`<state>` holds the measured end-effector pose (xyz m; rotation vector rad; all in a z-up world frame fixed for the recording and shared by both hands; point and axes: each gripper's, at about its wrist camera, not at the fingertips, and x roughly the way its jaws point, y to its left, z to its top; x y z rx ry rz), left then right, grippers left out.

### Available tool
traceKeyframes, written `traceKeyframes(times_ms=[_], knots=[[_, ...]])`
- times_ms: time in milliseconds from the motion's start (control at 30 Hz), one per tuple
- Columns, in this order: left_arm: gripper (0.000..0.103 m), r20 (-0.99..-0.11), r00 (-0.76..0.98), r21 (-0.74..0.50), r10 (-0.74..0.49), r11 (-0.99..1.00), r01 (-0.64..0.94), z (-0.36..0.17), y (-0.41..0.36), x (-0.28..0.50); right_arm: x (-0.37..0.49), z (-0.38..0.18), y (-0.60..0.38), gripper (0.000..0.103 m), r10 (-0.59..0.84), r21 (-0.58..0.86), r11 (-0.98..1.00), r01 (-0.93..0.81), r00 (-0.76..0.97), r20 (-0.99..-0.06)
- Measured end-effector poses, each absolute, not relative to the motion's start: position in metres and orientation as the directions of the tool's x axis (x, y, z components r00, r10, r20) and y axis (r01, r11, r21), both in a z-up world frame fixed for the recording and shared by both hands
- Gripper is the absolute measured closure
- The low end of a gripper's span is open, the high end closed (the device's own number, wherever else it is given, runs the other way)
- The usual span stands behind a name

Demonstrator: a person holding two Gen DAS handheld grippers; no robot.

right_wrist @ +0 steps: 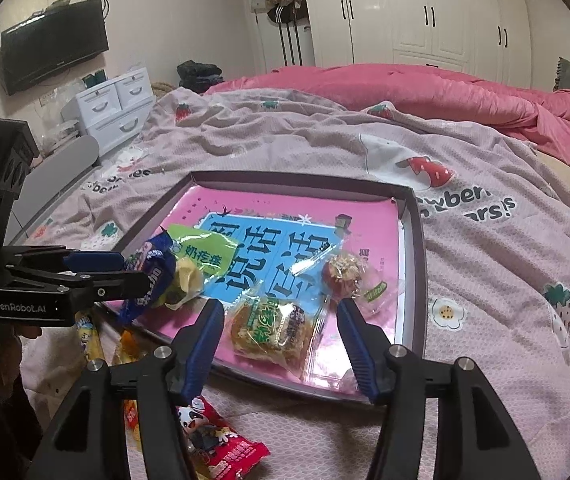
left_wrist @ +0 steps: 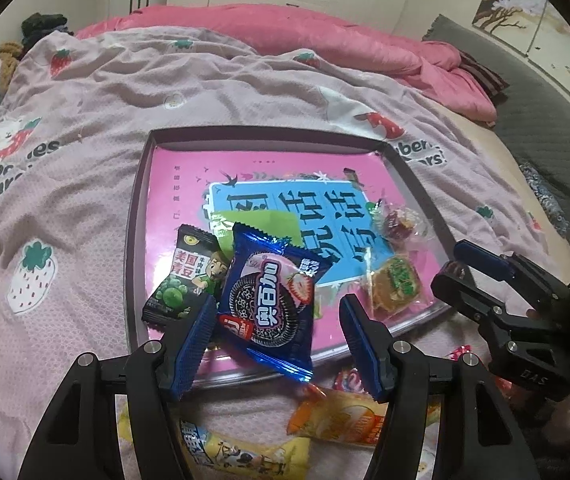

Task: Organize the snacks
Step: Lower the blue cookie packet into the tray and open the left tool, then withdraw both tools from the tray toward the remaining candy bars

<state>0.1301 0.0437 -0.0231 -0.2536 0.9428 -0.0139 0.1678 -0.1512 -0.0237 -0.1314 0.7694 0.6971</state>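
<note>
The left tool point(left_wrist: 277, 340) pinched the blue cookie packet point(left_wrist: 271, 300) above the pink tray point(left_wrist: 141, 216) on the bed, apparently to drop it in. The right tool point(right_wrist: 281, 340) hung open over the pastry packet point(right_wrist: 273, 332), likely just released.

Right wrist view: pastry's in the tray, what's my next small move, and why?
Probably pull the right gripper back toward the red packet on the bedspread: its jaws stand open around the pastry, which already lies in the tray, while the red packet lies outside it.

snack packets point(right_wrist: 271, 330) in tray point(right_wrist: 415, 280)
</note>
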Motion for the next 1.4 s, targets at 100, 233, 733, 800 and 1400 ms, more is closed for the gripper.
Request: traceKeyframes(times_ms=[100, 233, 733, 800, 1400], knots=[[0.037, -0.791, 0.598, -0.226, -0.126, 0.969, -0.095, -0.017, 0.044, 0.127, 0.166, -0.020, -0.154, 0.042, 0.542, 0.147, 0.768, -0.623, 0.512, -0.666], [0.037, -0.784, 0.607, -0.236, -0.133, 0.967, -0.093, -0.010, 0.045, 0.123, 0.164, -0.016, -0.156, 0.041, 0.554, 0.157, 0.766, -0.624, 0.515, -0.654], [0.037, -0.773, 0.618, -0.248, -0.145, 0.965, -0.084, 0.005, 0.047, 0.109, 0.151, -0.004, -0.164, 0.040, 0.573, 0.175, 0.762, -0.624, 0.522, -0.631], [0.037, -0.774, 0.616, -0.245, -0.145, 0.966, -0.081, 0.006, 0.046, 0.106, 0.148, -0.002, -0.165, 0.040, 0.575, 0.177, 0.761, -0.624, 0.522, -0.629], [0.037, -0.806, 0.580, -0.238, -0.121, 0.962, -0.130, 0.000, 0.057, 0.078, 0.127, -0.001, -0.173, 0.040, 0.549, 0.178, 0.785, -0.594, 0.531, -0.645]])
